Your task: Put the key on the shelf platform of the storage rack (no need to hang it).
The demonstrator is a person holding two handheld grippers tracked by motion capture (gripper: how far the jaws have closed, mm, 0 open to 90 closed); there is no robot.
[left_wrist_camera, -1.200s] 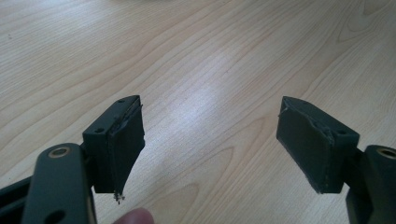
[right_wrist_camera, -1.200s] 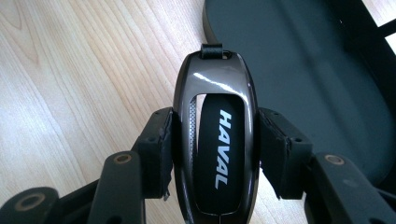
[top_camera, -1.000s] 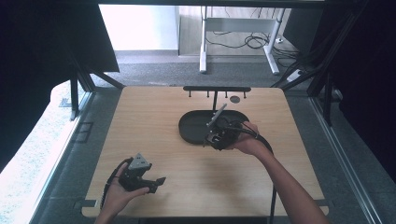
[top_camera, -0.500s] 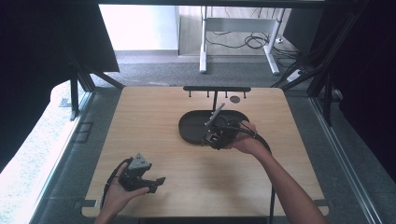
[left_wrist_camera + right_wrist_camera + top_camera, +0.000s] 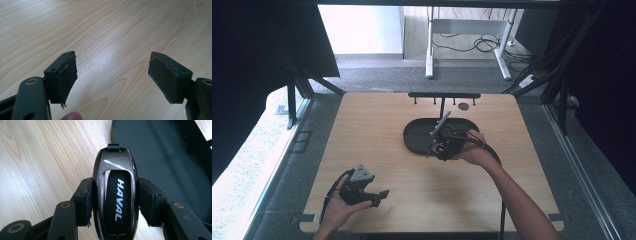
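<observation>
Lower end of the key fob (image 5: 115,195) cut off by the right gripper view's bottom edge.

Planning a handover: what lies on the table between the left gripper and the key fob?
Only bare wood in the high view: nothing lies between the left gripper and the key fob, which the right gripper holds by the tray.

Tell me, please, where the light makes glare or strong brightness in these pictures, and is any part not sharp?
Right gripper view: a white glare streak on the glossy car key, sharp lettering. Left gripper view: a pale sheen on the wooden table between the pads, far wood softer. High view: the floor beyond the table is overexposed, the surroundings very dark.
</observation>
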